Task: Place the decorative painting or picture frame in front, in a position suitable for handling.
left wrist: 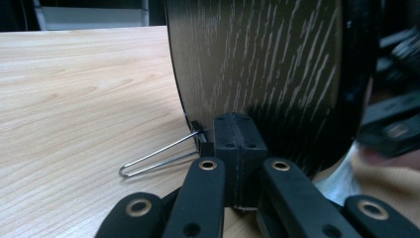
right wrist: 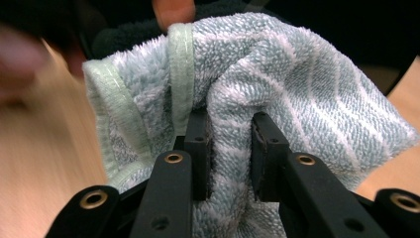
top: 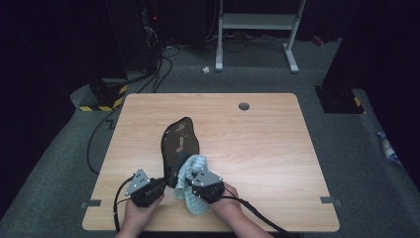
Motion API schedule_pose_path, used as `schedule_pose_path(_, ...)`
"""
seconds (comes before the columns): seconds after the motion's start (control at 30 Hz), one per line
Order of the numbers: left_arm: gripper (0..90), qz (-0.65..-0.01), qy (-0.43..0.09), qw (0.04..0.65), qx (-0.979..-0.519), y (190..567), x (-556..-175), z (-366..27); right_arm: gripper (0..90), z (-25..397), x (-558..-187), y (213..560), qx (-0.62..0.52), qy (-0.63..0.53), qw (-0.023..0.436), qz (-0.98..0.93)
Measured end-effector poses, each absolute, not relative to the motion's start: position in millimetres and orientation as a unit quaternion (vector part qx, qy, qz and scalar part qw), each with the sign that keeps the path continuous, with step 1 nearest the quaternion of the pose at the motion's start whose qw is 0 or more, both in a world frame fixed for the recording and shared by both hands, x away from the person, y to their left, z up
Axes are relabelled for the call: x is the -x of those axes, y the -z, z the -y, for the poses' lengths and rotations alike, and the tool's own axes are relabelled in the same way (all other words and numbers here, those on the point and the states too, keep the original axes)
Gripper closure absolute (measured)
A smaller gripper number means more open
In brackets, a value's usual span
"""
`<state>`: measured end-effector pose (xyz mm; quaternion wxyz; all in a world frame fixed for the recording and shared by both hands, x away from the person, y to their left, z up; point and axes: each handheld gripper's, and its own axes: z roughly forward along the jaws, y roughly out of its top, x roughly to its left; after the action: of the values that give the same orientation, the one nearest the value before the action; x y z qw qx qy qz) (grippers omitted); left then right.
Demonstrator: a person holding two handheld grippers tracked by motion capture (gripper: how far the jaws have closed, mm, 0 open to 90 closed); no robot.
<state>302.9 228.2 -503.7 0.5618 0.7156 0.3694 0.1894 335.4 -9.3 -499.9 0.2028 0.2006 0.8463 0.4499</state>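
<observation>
The left gripper point(top: 159, 187) has its jaws pinched on the lower edge of a dark oval board point(top: 179, 144), which stands tilted on the table point(top: 257, 144); a wire clip point(left wrist: 158, 157) sits beside them. The right gripper point(top: 194, 181) squeezes a fold of pale blue towel point(right wrist: 297, 84), apparently touching the board.

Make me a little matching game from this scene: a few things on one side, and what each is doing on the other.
1. left gripper
2. right gripper
3. dark board
4. round hole

a. set in the far part of the tabletop
b. shut on a fold of striped towel
c. clamped on the board's lower edge
d. standing tilted on the table

Pairs: 1-c, 2-b, 3-d, 4-a
</observation>
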Motion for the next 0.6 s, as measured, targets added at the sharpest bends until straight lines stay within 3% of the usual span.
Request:
schedule_pose_path(0.23, 89.9, -0.364, -0.17, 0.575, -0.713, 507, -306, -229, 72.5, 13, -339, 510, -0.212, -0.437, 0.196, -0.852)
schedule_pose_path(0.6, 89.9, -0.361, -0.172, 0.573, -0.716, 507, -306, -227, 72.3, 5, -316, 451, -0.172, -0.505, 0.221, -0.817)
